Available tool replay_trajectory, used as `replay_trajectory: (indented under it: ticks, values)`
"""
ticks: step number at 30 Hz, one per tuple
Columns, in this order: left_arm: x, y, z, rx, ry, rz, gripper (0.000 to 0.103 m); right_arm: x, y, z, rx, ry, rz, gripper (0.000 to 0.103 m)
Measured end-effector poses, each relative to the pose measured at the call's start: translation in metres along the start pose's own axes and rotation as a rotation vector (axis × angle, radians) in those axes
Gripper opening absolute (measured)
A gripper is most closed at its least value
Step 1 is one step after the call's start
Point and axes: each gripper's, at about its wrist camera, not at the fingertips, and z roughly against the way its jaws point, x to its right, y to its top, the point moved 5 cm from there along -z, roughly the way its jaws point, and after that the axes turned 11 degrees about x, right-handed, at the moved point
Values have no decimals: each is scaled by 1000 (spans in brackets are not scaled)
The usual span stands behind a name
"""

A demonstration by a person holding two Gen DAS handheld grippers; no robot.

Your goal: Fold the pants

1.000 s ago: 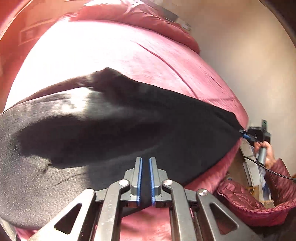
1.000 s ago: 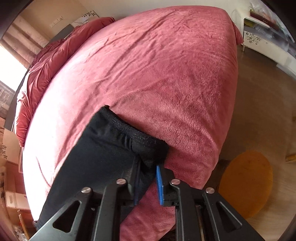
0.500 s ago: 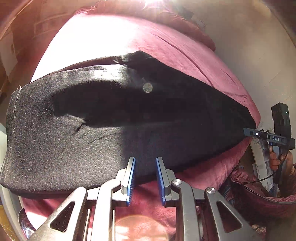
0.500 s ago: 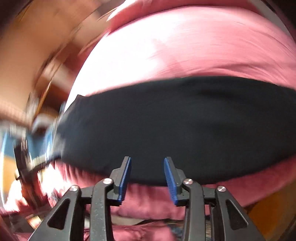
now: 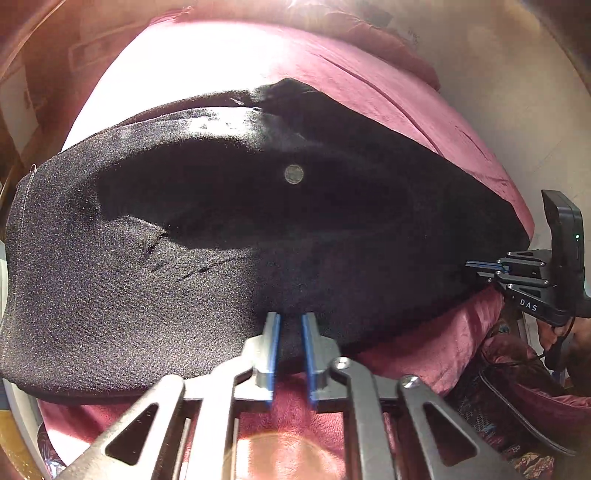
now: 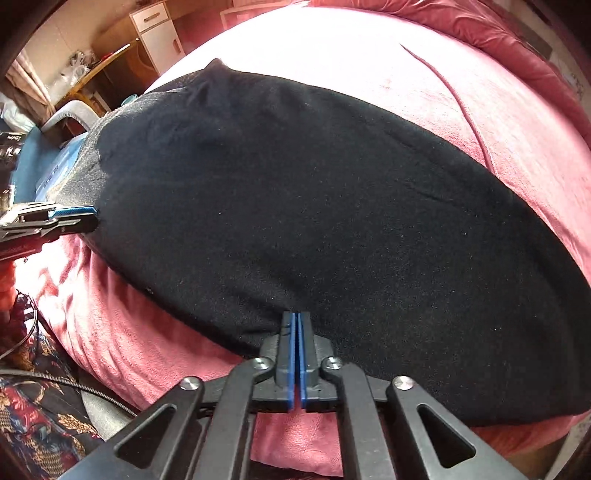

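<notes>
The left hand-held gripper (image 5: 290,325) has its blue-padded fingers narrowly parted, straddling the near edge of the black pants (image 5: 221,229); cloth fills the gap, but whether the pads actually pinch it cannot be told. In the right wrist view the same gripper shows at the far left, its blue fingers (image 6: 75,212) touching the pants' left edge.

The right hand-held gripper (image 6: 296,325) has its blue pads pressed nearly together at the near hem of the pants (image 6: 314,221), with the black cloth meeting the fingertips, so it appears clamped on the fabric. In the left wrist view it appears at the right, a black body marked "DAS", with its blue fingers (image 5: 480,264) meeting the right end of the pants.

The pants lie spread flat as a wide dark band across the near part of a bed covered by a pink-red plush blanket (image 6: 498,122). A small round metal button or rivet (image 5: 294,173) sits near the middle of the pants. Bright sunlight washes out the far part of the blanket. Beyond the bed, at the far left in the right wrist view, stands a white cabinet with drawers (image 6: 157,31).
</notes>
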Motion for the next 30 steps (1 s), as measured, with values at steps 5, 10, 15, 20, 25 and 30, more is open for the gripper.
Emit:
replay_trajectory:
  ticks: [5, 10, 15, 20, 25, 30]
  values:
    - [2, -18, 7, -33, -4, -10, 0, 10, 0, 19, 33, 36, -17, 0]
    - [6, -29, 7, -71, 15, -31, 0, 17, -10, -4, -17, 42, -43, 0]
    - [9, -17, 21, 6, 15, -20, 7, 25, 1, 8, -19, 79, -35, 4]
    - [9, 16, 43, 174, 1, 19, 22, 29, 49, 35, 90, 182, -97, 46]
    - [5, 27, 28, 186, 24, 57, 24, 18, 126, 30, 184, 305, -160, 46]
    - [3, 6, 1, 95, 69, 56, 24, -4, 192, -15, 156, 371, -173, 43]
